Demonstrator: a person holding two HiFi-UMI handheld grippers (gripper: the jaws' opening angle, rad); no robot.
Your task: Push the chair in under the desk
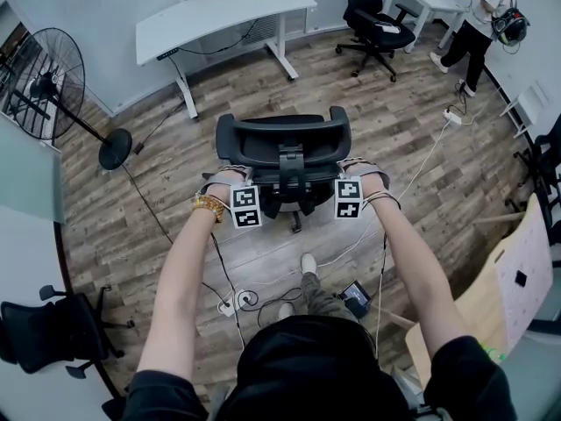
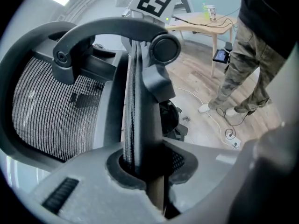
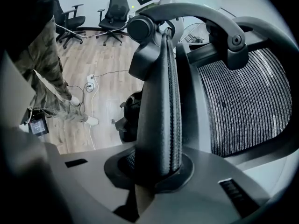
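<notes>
Left gripper (image 1: 237,175) and right gripper (image 1: 352,170) pinch black mesh office chair (image 1: 282,135), seat hidden under backrest, at twelve o'clock.

Floor fan (image 1: 42,81), power strip (image 1: 237,303)

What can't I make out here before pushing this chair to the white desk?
- Wheels of the chair: head view, mostly hidden under its own back.
- Space under the desk: head view, covered by the desktop.
- Fingers of the left gripper and right gripper: head view, hidden behind the marker cubes and hands.
- Pad contact: both gripper views, buried behind the clamped backrest edge.
</notes>
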